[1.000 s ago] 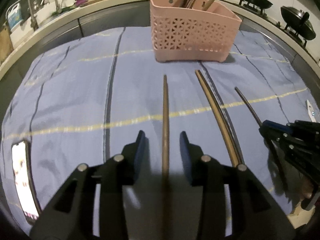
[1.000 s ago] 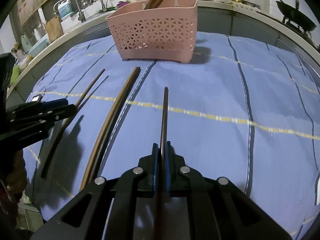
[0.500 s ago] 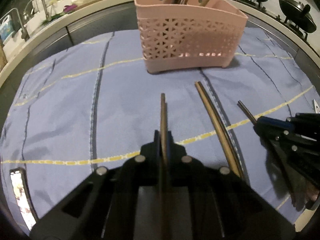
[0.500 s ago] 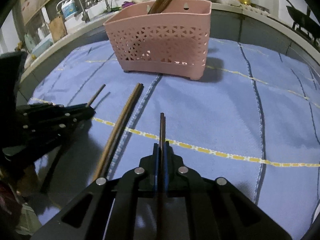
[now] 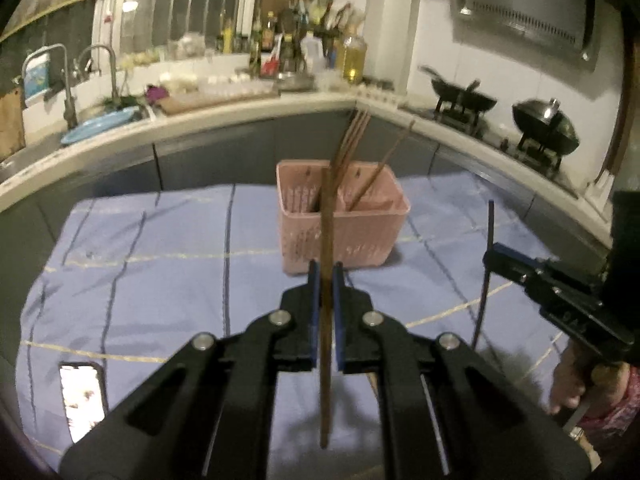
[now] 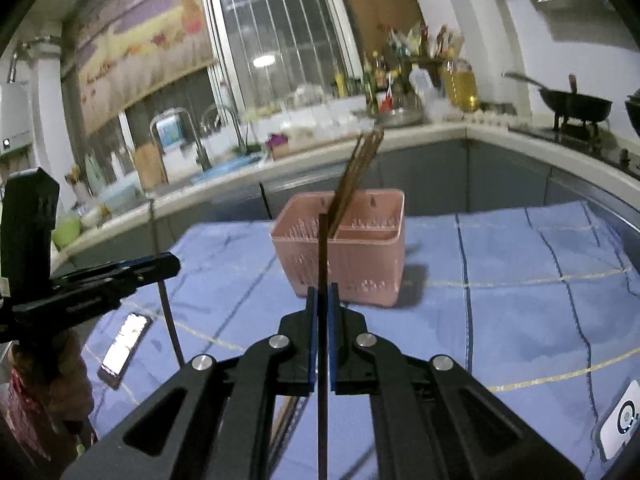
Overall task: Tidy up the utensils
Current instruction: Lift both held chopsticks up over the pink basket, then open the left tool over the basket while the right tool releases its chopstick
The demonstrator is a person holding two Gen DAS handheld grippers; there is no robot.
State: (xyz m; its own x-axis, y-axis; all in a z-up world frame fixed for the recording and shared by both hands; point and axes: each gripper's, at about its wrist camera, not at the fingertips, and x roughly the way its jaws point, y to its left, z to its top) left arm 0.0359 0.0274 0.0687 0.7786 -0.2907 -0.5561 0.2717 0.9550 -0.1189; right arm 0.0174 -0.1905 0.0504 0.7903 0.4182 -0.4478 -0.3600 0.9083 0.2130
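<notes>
- Chopsticks are the task's things: a brown chopstick (image 5: 326, 280) is pinched between the blue pads of the left gripper (image 5: 326, 280), running straight ahead between the fingers, both ends sticking out past the pads.
- In the left wrist view its far end overlaps the pink basket (image 5: 372, 236), but I cannot tell whether it touches it.
- A dark chopstick (image 6: 322, 320) is clamped likewise in the right gripper (image 6: 322, 300), pads pressed together on it, the stick lying along the fingers' line towards the basket.
- From the left wrist view the right gripper appears at the right edge, its dark stick hanging nearly upright, clear of the cloth.
- From the right wrist view the left gripper appears at the left edge, its stick also steeply tilted above the cloth.
- More chopsticks (image 6: 356, 172) stand leaning inside the basket, their tips above its rim.
- The basket stands on a blue striped cloth (image 6: 520, 280) covering the table.
- A lit phone (image 5: 82, 398) lies on the cloth at the near left.
- A white device (image 6: 624, 424) lies on the cloth at the right wrist view's right edge.
- Woks (image 5: 464, 100) sit on the stove behind, on the right.
</notes>
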